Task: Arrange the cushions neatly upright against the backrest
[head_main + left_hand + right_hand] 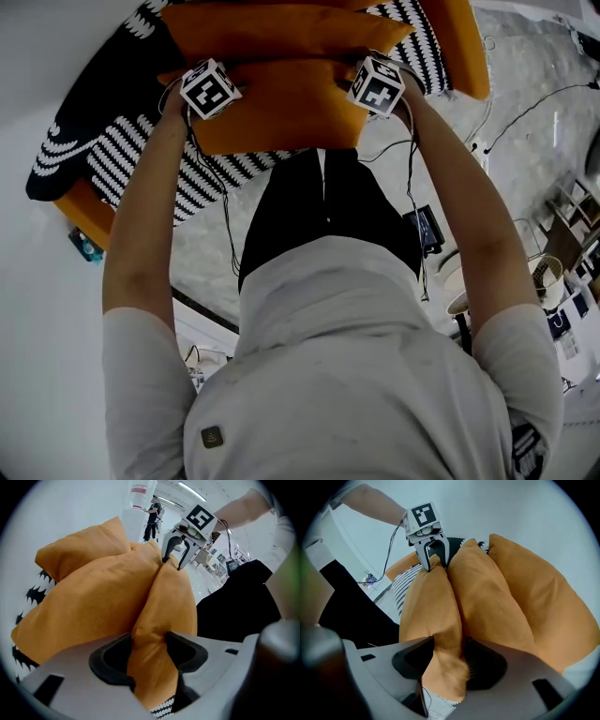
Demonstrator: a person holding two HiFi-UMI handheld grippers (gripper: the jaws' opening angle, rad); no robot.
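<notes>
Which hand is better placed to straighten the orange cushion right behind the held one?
Right, marginally: the right gripper sits nearer the pointed corner of the middle orange fabric cushion than the left gripper does. Both clamp the front orange fabric cushion, so it must let go first.

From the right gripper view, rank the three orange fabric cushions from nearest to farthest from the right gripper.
1. The front orange fabric cushion, at the left of the view, its corner between the right gripper jaws.
2. The middle orange fabric cushion, touching the first on its right.
3. The rear orange fabric cushion, farthest right, behind the middle one.
</notes>
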